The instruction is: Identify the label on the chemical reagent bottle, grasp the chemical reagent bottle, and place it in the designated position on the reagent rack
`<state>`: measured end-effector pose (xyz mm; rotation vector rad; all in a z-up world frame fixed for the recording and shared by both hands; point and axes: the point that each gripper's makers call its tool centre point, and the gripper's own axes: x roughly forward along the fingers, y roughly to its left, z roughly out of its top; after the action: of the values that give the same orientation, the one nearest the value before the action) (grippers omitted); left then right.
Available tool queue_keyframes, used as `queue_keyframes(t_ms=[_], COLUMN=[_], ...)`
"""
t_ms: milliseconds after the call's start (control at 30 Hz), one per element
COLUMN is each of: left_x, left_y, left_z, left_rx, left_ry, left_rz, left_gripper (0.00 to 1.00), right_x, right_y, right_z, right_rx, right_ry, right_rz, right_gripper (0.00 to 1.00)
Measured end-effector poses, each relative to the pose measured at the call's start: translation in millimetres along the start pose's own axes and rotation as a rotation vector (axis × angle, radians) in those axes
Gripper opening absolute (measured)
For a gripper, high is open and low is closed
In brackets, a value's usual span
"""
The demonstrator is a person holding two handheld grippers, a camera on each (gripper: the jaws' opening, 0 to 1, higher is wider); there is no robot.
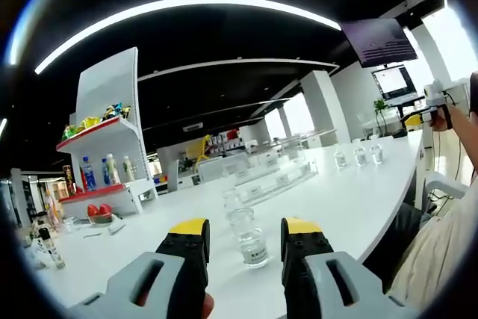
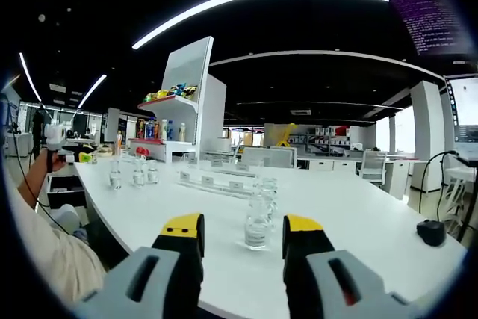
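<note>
1. Standing on the white table (image 1: 358, 207), a clear glass reagent bottle (image 1: 249, 238) with a white label sits between and just ahead of the left gripper (image 1: 245, 231), whose yellow-tipped jaws are spread apart.
2. Ahead of the right gripper (image 2: 243, 229), jaws likewise spread, another labelled bottle (image 2: 256, 223) stands untouched.
3. Beyond both lies a clear acrylic reagent rack (image 2: 213, 181).
4. 3 more small bottles (image 1: 359, 156) stand in a row farther off.
</note>
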<state>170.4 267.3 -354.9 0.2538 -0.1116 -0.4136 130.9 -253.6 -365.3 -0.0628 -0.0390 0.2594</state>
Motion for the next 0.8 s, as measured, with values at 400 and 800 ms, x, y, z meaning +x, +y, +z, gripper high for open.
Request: queue_keyframes(t_ms=[400, 800], left_x=[2.8, 8.3], left_y=[-0.6, 1.4], left_z=[-6.4, -16.8], left_rx=[-0.007, -0.021], left_ry=[0.019, 0.039], left_rz=[-0.002, -0.002], left_gripper=[0.39, 0.39], right_x=[0.7, 6.6], right_y=[7.6, -3.1], right_z=[0.7, -7.4], right_rx=[-0.006, -0.006], right_ry=[0.005, 0.017], right_rz=[0.008, 0.024], right_gripper=[0.41, 0.41])
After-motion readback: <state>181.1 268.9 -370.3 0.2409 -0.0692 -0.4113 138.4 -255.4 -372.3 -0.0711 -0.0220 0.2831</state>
